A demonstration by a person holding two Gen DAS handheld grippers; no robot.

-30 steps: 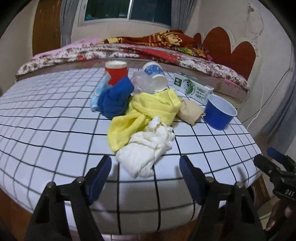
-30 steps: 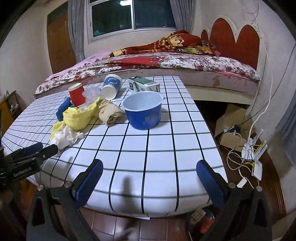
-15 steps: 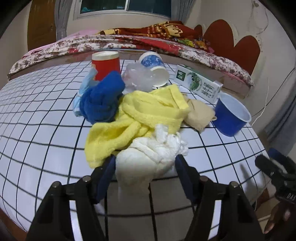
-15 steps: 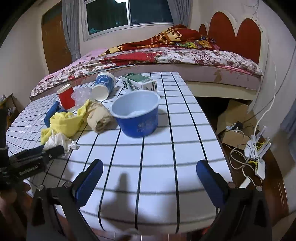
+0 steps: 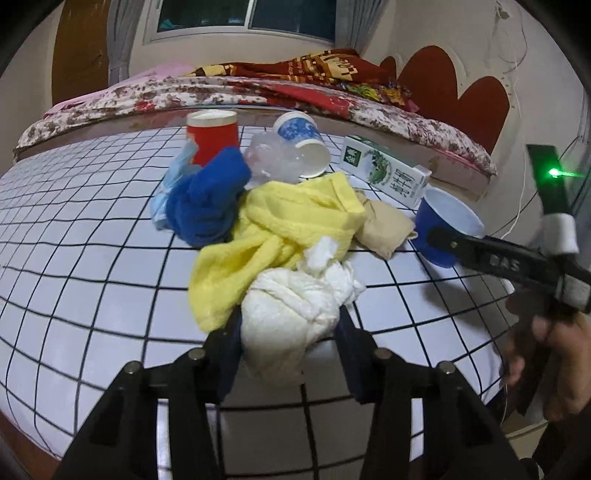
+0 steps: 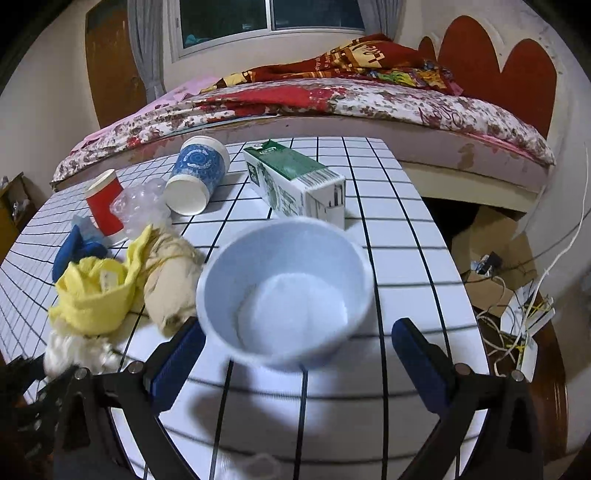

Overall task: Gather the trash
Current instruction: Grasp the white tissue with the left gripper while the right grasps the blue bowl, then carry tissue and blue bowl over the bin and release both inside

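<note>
We see far bed (image 6: 332,99) with floral cover | dark window (image 6: 269,14) | red headboard (image 6: 517,70) right | brown door (image 6: 110,66) left

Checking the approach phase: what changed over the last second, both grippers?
The left gripper advanced over the table edge and closed in around the white tissue wad; its pads now flank it. The right gripper moved forward, open, until its pads sit on either side of the blue bowl. Cups, green carton and cloths kept their places.
</note>
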